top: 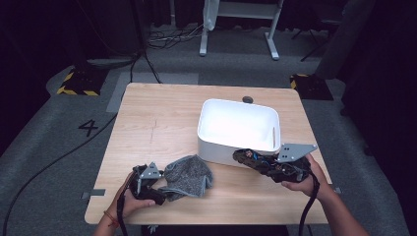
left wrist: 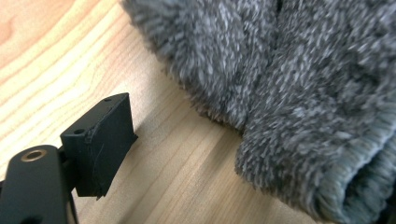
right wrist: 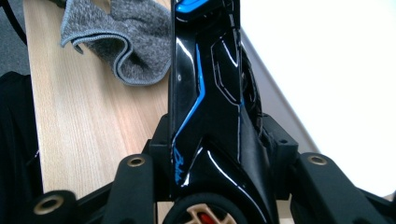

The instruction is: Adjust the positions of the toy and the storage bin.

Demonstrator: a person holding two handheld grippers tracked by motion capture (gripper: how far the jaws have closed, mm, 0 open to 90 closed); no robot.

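On the floor reads "4" (top: 88, 127); right fingers (right wrist: 140, 186) pinch a black toy car (right wrist: 210, 93), left fingers (left wrist: 100, 144) spread.

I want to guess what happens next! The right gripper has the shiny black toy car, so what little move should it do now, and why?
Probably lift the toy car a little and carry it over the white bin's rim. The right gripper is shut on the car, which sits low against the bin's front wall, not yet above the opening. Meanwhile the left gripper sits at the grey cloth on the table.
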